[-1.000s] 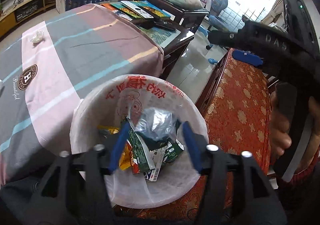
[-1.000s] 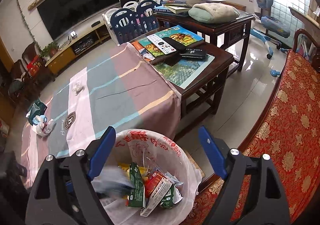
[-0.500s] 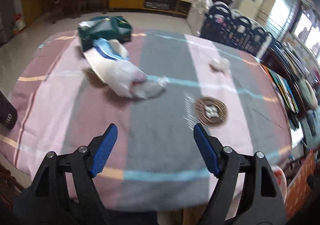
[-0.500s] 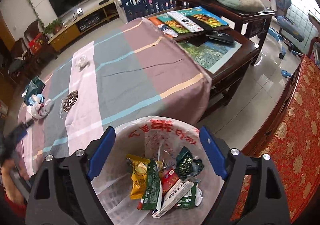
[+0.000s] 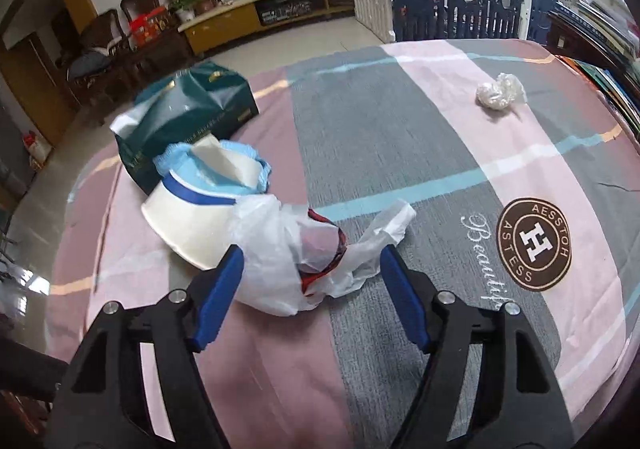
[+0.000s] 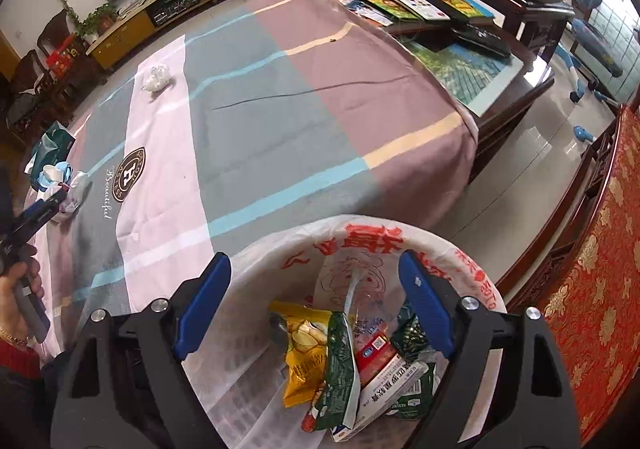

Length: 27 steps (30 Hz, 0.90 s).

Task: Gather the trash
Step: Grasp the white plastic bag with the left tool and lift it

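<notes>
Meanwhile both claws gape, left claw (image 5: 312, 277) around one plastic bag (image 5: 280, 249), right claw (image 6: 314, 303) over one bin (image 6: 460, 249)

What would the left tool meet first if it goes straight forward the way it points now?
Most likely the crumpled white plastic bag on the tablecloth, lying between the open left tool's fingers. The white paper bowl lies just behind it; depth is uncertain.

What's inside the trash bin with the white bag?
The trash bin holds snack wrappers: a yellow chip bag, a green packet and a red-and-white carton. Whatever lies underneath them is covered, so the bottom cannot be seen.
</notes>
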{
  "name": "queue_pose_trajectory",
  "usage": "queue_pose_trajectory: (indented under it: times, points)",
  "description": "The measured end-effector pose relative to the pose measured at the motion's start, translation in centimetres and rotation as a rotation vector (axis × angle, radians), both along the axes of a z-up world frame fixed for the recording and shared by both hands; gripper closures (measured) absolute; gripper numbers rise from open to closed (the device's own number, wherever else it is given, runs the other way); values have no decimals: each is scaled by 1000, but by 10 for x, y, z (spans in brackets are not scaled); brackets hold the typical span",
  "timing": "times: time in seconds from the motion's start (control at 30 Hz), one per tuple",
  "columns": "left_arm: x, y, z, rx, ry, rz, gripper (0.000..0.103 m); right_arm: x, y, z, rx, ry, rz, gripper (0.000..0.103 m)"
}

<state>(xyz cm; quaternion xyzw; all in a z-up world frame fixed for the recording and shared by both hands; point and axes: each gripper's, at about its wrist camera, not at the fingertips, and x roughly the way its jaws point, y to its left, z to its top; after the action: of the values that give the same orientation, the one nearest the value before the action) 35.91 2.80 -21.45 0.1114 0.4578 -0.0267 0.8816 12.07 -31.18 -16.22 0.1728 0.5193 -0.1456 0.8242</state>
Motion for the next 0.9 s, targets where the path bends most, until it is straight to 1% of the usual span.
queue_pose_trajectory:
  times: [0.07, 0.17, 0.2, 0.23, 0.27, 0.33, 0.37, 0.47, 0.53, 0.6, 0.73, 0.8, 0.9]
  points:
    - [8, 11, -11, -37, 35, 33, 36, 9, 5, 3, -12, -6, 15, 19]
    - [9, 22, -21, -77, 41, 41, 36, 34, 17, 4, 7, -17, 54, 19]
    - [9, 26, -23, -97, 42, 43, 41, 45, 23, 4, 4, -22, 70, 19]
    - [10, 31, -24, -116, 41, 54, 53, 54, 28, 3, -4, -24, 83, 19]
    - [10, 37, -24, -140, 42, 73, 58, 67, 37, 3, -9, -26, 99, 19]
    - [6, 58, -21, -264, 54, 121, 72, 91, 56, 2, 7, -40, 132, 19]
    - [0, 69, -18, -332, 60, 149, 74, 102, 67, 3, 18, -47, 152, 19]
    - [-23, 98, -6, -473, 59, 225, 76, 131, 106, 4, 24, -75, 228, 19]
    - [-41, 124, 7, -535, 30, 306, 76, 149, 134, 3, 39, -91, 284, 19]
    - [-58, 147, 19, -541, -20, 380, 76, 170, 171, 0, 79, -113, 373, 19]
    - [-78, 182, 35, -471, -103, 527, 76, 212, 248, -4, 121, -161, 524, 19]
    - [-85, 191, 39, -454, -131, 570, 76, 230, 285, -2, 108, -190, 587, 19]
    - [-86, 200, 37, -477, -129, 585, 76, 251, 334, 2, 48, -222, 656, 18]
